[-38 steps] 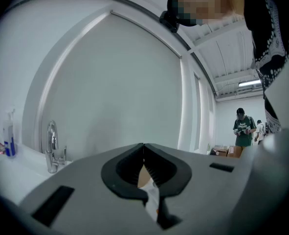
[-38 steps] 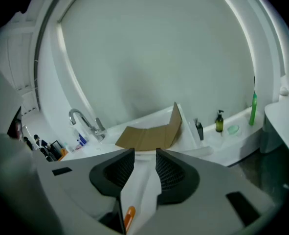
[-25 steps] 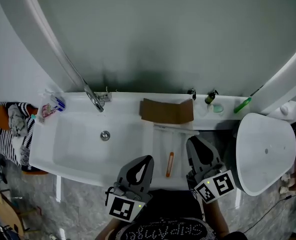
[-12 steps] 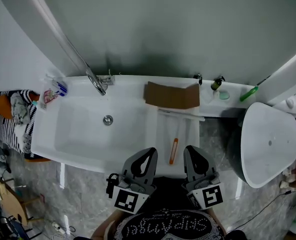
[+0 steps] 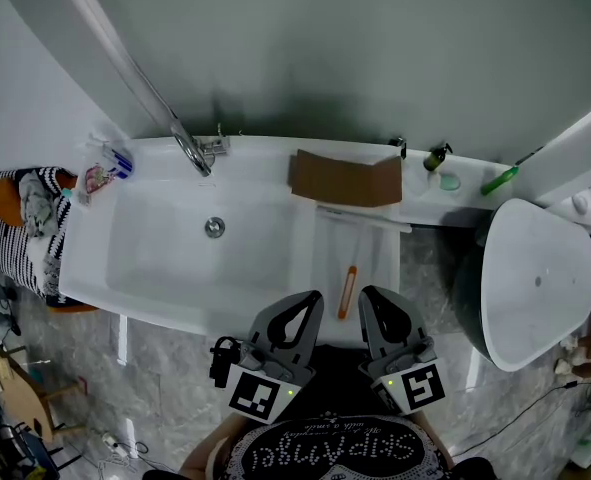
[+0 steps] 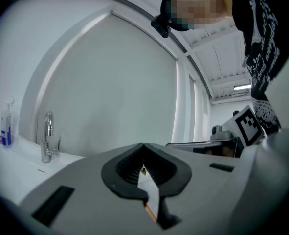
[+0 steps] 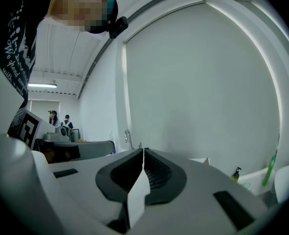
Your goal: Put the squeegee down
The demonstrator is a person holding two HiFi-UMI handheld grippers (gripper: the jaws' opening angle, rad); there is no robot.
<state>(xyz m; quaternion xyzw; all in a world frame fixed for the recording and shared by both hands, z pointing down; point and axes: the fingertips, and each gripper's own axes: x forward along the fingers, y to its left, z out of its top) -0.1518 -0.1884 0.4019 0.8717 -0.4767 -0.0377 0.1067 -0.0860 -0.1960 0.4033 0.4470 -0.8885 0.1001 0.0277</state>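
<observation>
The squeegee (image 5: 347, 290), with an orange handle and a pale blade bar at its far end, lies flat on the white drainboard (image 5: 325, 258) to the right of the sink basin. Nothing holds it. In the head view my left gripper (image 5: 310, 300) is at the counter's near edge, just left of the handle, and shut with nothing in it. My right gripper (image 5: 370, 296) sits just right of the handle, also shut and holding nothing. In the left gripper view the left gripper's (image 6: 144, 156) dark pads meet at the tip. In the right gripper view the right gripper's (image 7: 143, 153) pads meet too.
A chrome faucet (image 5: 190, 150) and a drain (image 5: 214, 227) mark the basin at left. A brown cardboard piece (image 5: 345, 180), a small bottle (image 5: 435, 156) and a green stick-shaped item (image 5: 499, 180) stand along the back ledge. A white rounded lid (image 5: 535, 283) is at right, striped cloth (image 5: 25, 228) at far left.
Both grippers have drawn back from the drainboard toward the counter's near edge and closer together. The right gripper slid left toward the handle. The squeegee has stayed where it lies.
</observation>
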